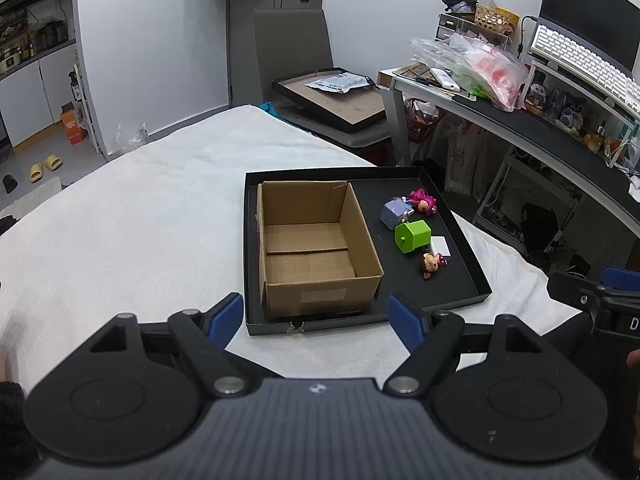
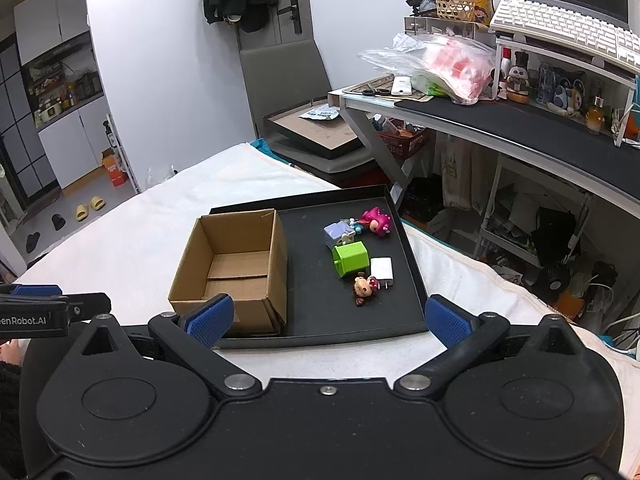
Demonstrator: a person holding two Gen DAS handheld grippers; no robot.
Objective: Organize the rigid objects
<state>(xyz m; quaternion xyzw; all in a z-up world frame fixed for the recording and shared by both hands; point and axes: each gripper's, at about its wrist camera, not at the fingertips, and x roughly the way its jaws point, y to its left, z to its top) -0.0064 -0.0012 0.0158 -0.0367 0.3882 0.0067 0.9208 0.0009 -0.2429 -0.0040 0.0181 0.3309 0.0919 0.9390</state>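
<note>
A black tray lies on the white-covered table. In its left half stands an empty open cardboard box. In its right half lie a green block, a lilac block, a pink doll, a brown-haired doll and a white charger. My left gripper is open and empty at the tray's near edge. My right gripper is open and empty, also at the near edge.
A desk with a plastic bag, keyboard and small items stands to the right. A grey chair holding a black picture frame stands behind the table. The white cloth stretches to the left of the tray.
</note>
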